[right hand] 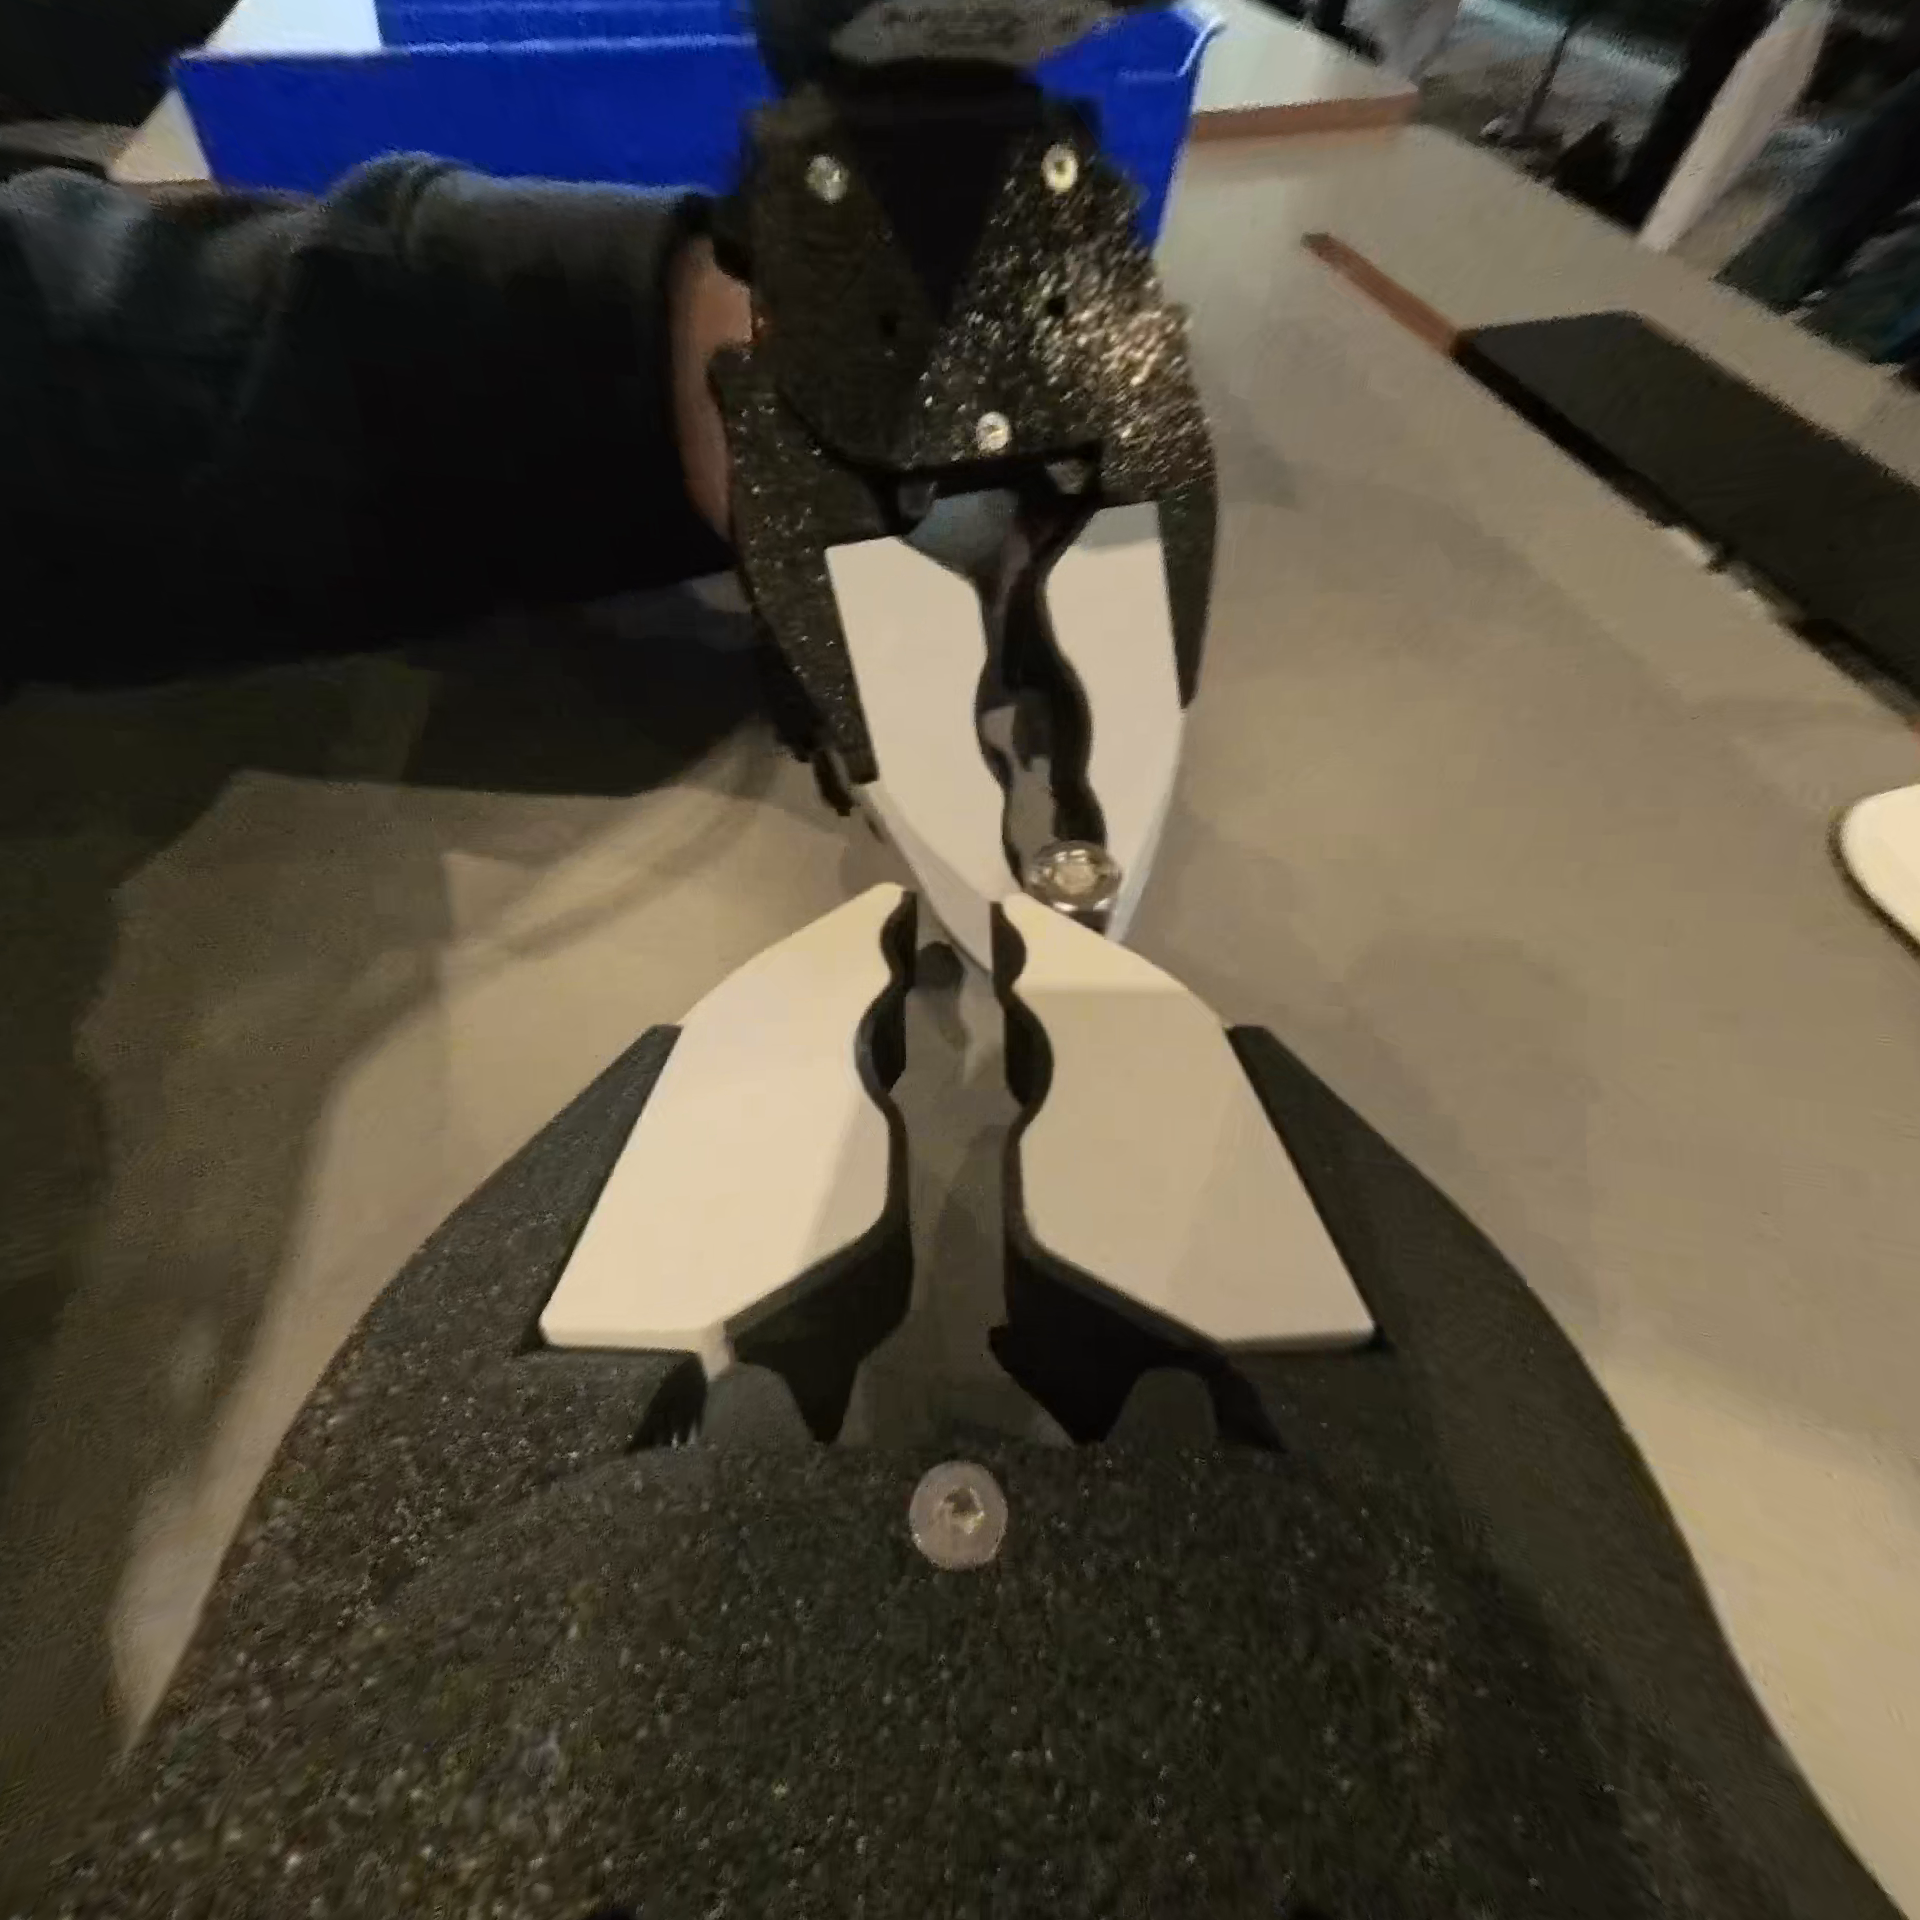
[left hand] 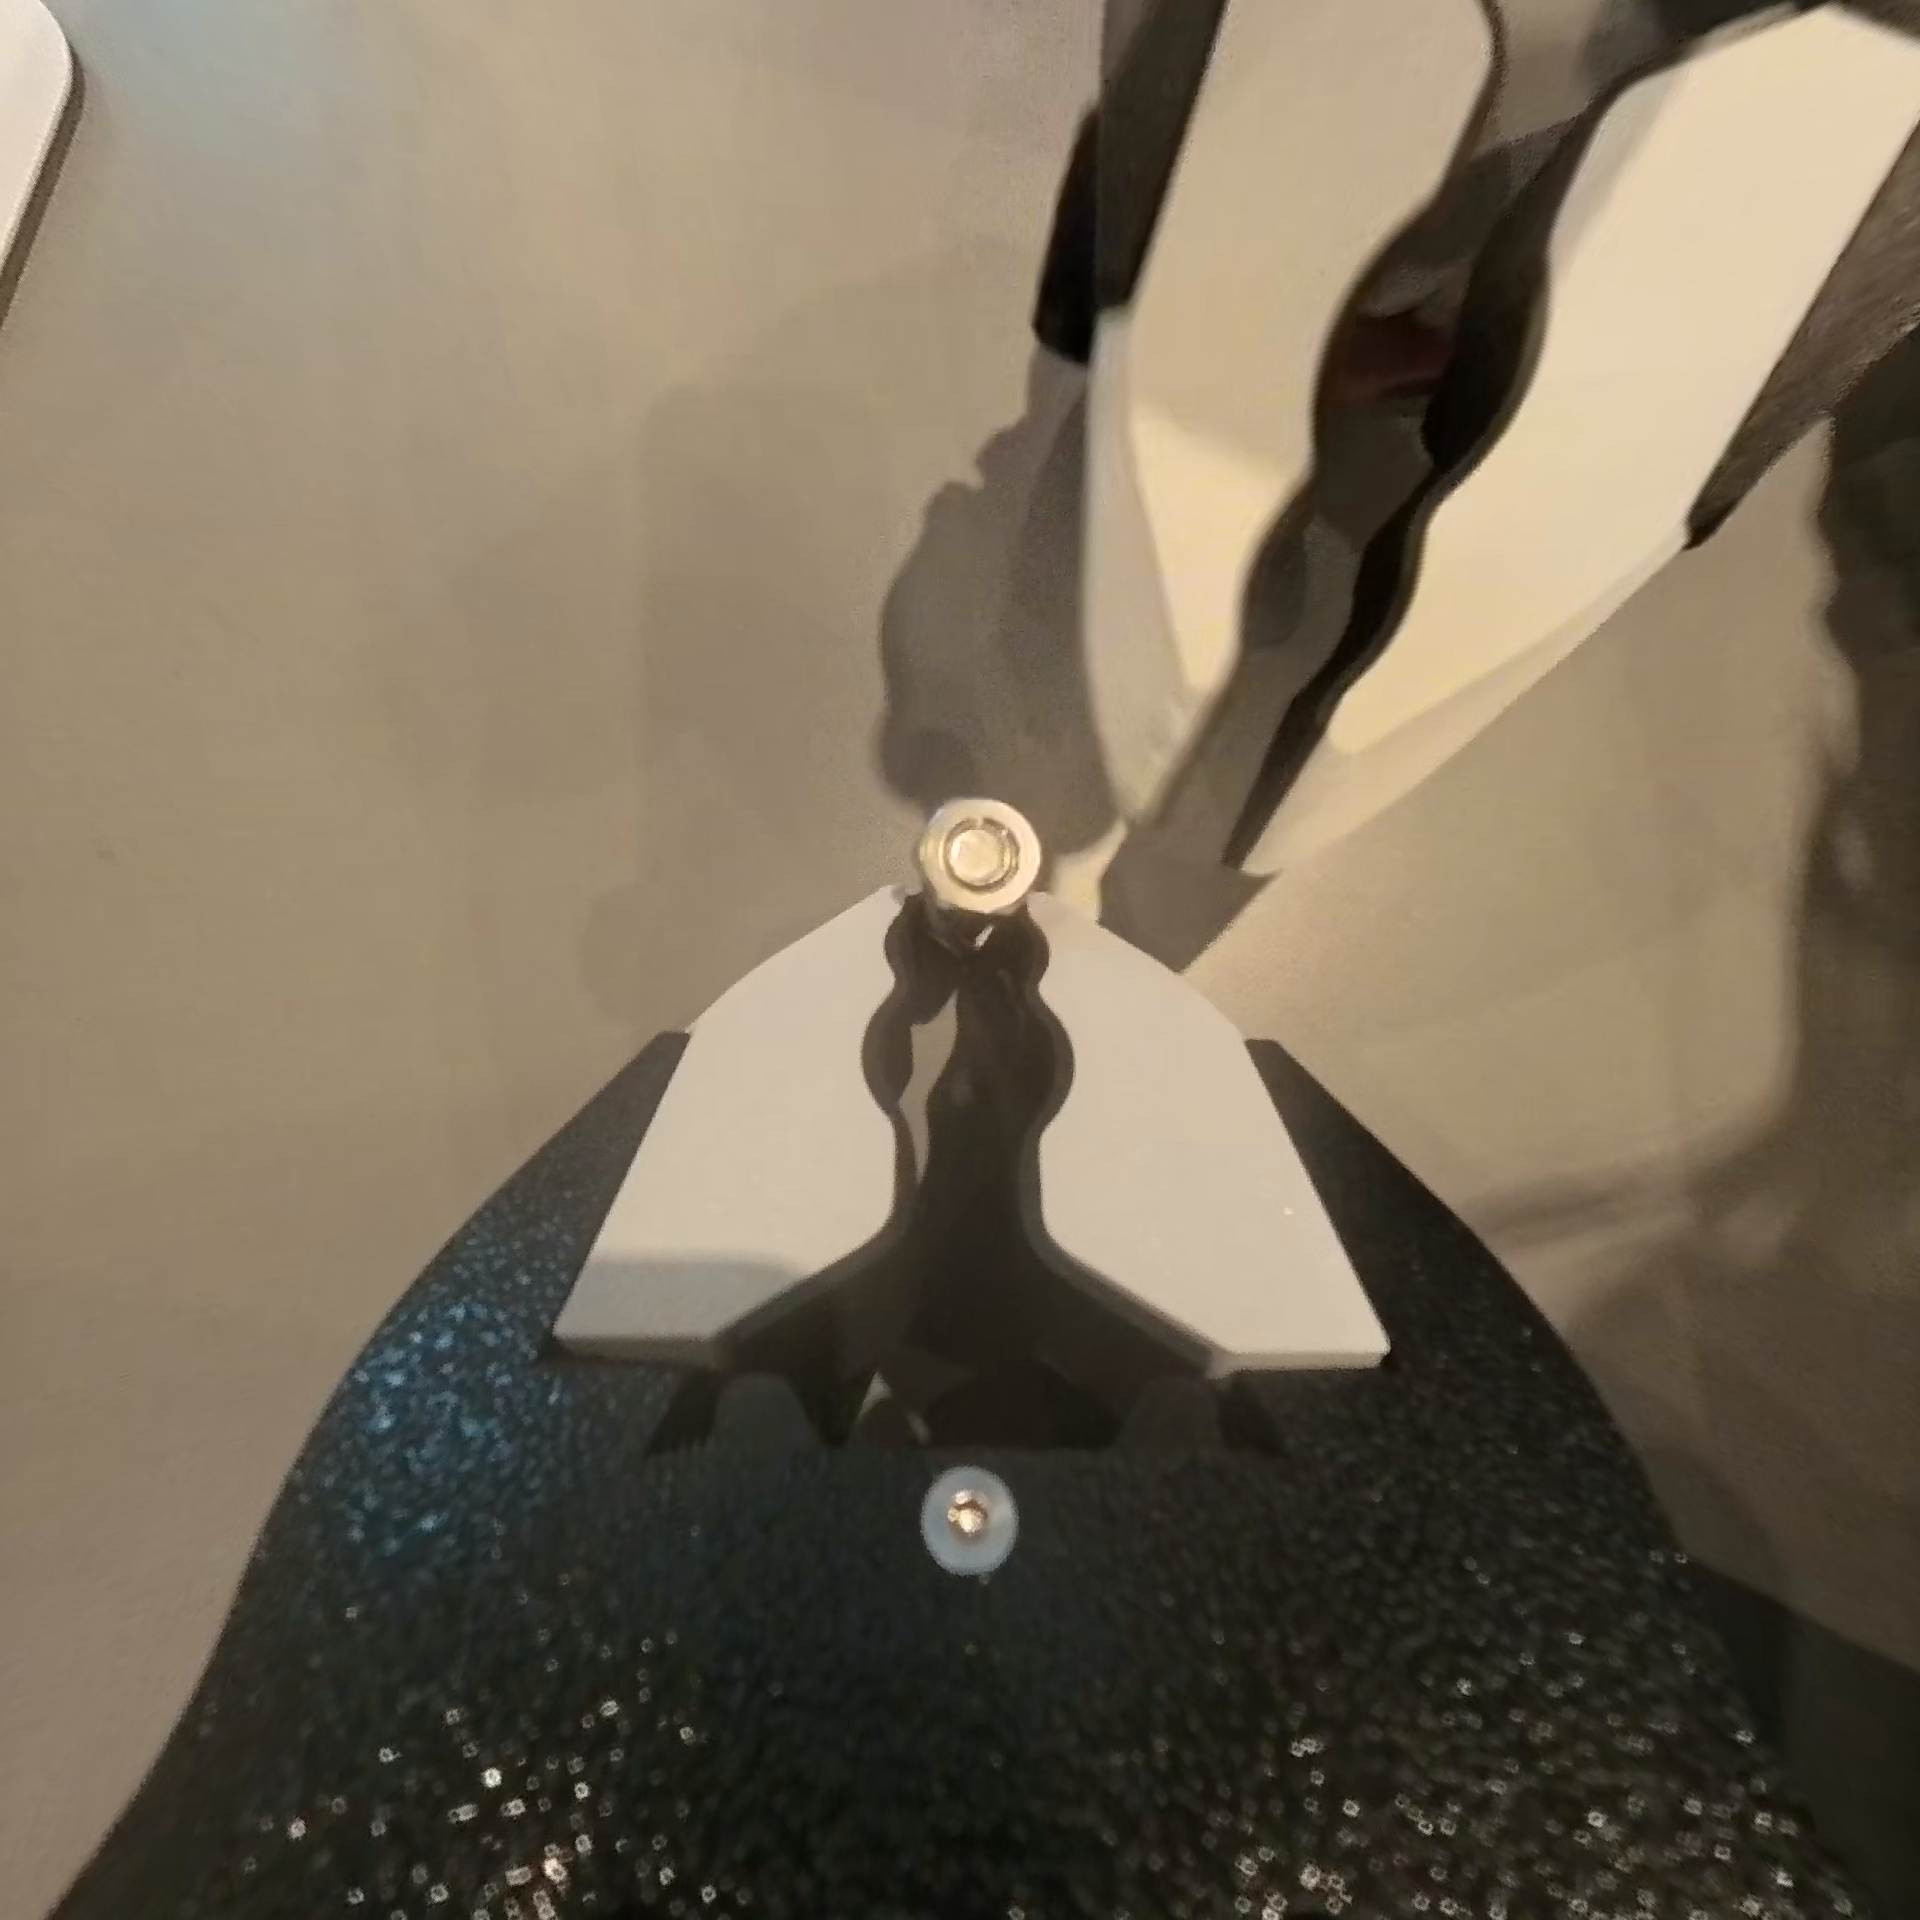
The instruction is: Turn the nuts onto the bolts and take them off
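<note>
My left gripper (left hand: 971, 914) is shut on a silver bolt (left hand: 975, 860). The bolt's round end points at the camera just past the fingertips, and what looks like a nut sits around it. My right gripper (left hand: 1164, 873) comes in from the upper right, blurred, with its tips just right of the bolt. In the right wrist view my right gripper (right hand: 951, 920) has its jaws nearly together, with nothing clearly between them. The left gripper (right hand: 1049, 904) faces it tip to tip, and the bolt (right hand: 1070, 871) is just right of my right fingertips.
A pale table (right hand: 1455, 727) lies under both grippers. A blue bin (right hand: 468, 114) stands at the back. A dark sleeve (right hand: 312, 416) holds the left gripper. A black mat (right hand: 1714, 457) and a white plate's edge (right hand: 1881, 873) are at the right. Spacing between my two grippers at the tips: around 5 centimeters.
</note>
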Available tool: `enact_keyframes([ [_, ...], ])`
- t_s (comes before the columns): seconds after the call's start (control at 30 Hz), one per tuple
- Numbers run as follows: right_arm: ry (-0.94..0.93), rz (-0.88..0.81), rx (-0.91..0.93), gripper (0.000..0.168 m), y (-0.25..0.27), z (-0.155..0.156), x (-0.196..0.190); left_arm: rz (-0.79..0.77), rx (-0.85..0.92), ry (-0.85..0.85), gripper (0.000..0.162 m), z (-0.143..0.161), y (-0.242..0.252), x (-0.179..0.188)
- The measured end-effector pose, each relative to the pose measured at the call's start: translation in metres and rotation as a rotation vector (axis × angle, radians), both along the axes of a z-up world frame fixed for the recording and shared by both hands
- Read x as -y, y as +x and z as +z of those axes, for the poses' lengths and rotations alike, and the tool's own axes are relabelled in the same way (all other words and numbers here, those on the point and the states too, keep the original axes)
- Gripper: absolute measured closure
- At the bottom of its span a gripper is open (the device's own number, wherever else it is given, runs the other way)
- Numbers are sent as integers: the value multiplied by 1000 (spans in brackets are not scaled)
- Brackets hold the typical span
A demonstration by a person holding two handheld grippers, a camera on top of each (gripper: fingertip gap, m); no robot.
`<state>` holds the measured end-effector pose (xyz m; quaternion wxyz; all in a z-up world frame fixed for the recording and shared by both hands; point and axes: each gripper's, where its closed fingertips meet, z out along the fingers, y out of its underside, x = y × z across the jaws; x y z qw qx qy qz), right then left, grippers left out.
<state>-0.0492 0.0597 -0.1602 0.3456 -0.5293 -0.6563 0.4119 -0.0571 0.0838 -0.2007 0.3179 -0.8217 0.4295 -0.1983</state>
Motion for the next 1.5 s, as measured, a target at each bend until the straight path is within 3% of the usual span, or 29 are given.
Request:
enact_keyframes([
  [0.1, -10, -71, 6, 133, -4, -1, -13, 0, 0, -1, 146, 0, 0, 0],
  [0.2, -27, -61, 48, 130, -7, -6, -13, 0, 0, 0, 146, 0, 0, 0],
  [0.23, -26, -22, 51, 134, -6, -6, -7, 0, 1, 0, 146, 0, 0, 0],
  [0.3, -26, 52, 16, 163, 1, -1, 6, -1, 0, 0, 146, 0, 0, 0],
  [0.37, -3, -3, -38, 155, 1, 5, -1, -1, 0, 0, 146, 0, 0, 0],
  [0.43, -28, -53, -14, 133, -3, 2, -10, -1, 1, -2, 146, 0, 0, 0],
  [0.53, -39, -60, 20, 125, -8, -2, -14, -1, 0, 0, 146, 0, 0, 0],
  [0.57, -37, -44, 32, 125, -8, -4, -11, -1, 0, 0, 146, 0, 0, 0],
  [0.63, -48, 63, 38, 159, 0, -4, 6, -2, 0, 0, 146, 0, 0, 0],
  [0.67, -48, 73, 26, 162, 2, -2, 10, -2, 0, 0, 146, 0, 0, 0],
  [0.8, -46, -34, -19, 131, -3, 3, -8, -17, 0, -2, 146, 0, 0, 1],
  [0.9, -54, -56, 26, 126, -8, -3, -13, -16, -1, 2, 146, 0, 0, 1],
  [1.0, -48, 0, 53, 136, -4, -6, -4, -18, 0, 2, 146, 0, 0, 1],
  [1.03, -56, 45, 48, 154, 1, -5, 3, -18, -1, 2, 146, 0, 0, 1],
  [1.13, -45, -10, -13, 147, 1, 3, -4, -18, -1, 2, 146, 0, 0, 1],
  [1.27, -41, -35, 51, 127, -8, -6, -12, -18, -1, 2, 146, 0, 0, 1],
  [1.33, -23, -1, 68, 131, -7, -9, -6, -19, 0, 3, 146, 0, 0, 1],
  [1.4, -30, 87, 55, 168, 3, -7, 10, -21, -1, 3, 146, 0, 0, 1],
  [1.5, -16, -2, -9, 149, 3, 1, -1, -21, -1, 3, 146, 0, 1, 1],
])
